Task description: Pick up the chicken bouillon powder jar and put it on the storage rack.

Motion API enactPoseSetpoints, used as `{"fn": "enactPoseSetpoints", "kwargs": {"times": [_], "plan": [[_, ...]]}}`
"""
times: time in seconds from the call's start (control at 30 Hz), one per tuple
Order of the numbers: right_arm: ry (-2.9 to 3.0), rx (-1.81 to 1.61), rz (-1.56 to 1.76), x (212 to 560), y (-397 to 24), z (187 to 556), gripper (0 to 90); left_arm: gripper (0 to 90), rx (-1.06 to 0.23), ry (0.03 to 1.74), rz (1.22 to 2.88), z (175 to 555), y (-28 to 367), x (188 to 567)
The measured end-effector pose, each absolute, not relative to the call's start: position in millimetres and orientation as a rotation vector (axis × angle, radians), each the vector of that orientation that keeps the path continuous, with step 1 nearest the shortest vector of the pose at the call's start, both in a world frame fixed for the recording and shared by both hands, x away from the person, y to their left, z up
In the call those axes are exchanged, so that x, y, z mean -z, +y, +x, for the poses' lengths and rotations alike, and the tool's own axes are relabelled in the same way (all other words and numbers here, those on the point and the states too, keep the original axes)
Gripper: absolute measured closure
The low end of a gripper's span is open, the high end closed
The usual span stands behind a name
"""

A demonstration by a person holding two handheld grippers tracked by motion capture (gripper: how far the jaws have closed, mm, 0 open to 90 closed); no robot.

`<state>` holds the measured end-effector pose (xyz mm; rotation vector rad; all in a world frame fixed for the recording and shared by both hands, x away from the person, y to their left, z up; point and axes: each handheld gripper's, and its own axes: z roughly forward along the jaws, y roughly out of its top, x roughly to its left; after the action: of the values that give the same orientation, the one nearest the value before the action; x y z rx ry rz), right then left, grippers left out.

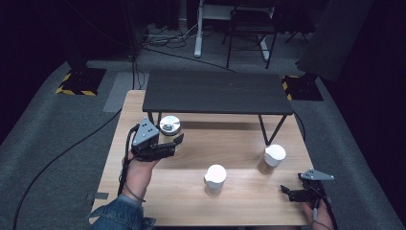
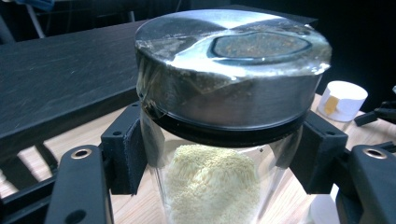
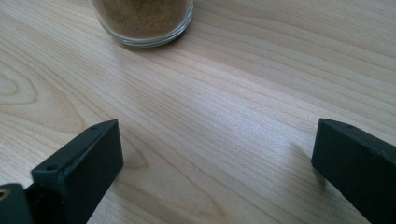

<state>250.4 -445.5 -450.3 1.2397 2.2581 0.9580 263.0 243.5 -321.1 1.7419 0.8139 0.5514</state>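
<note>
Now the left gripper pinches the upright steel-lidded jar just before the black shelf; right gripper spread.

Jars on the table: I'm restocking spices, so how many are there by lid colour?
Silver-lidded jar, held in the left gripper: 1
White-lidded jars: 2
Total: 3
</note>
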Motion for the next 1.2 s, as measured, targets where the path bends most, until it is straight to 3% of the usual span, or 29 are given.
{"fn": "enactPoseSetpoints", "kwargs": {"times": [1.2], "plan": [[2.259,-0.958,1.239,450.3,-445.6,250.5,1.8,31.0,-0.621,0.822,1.750,354.0,204.2,267.1]]}}
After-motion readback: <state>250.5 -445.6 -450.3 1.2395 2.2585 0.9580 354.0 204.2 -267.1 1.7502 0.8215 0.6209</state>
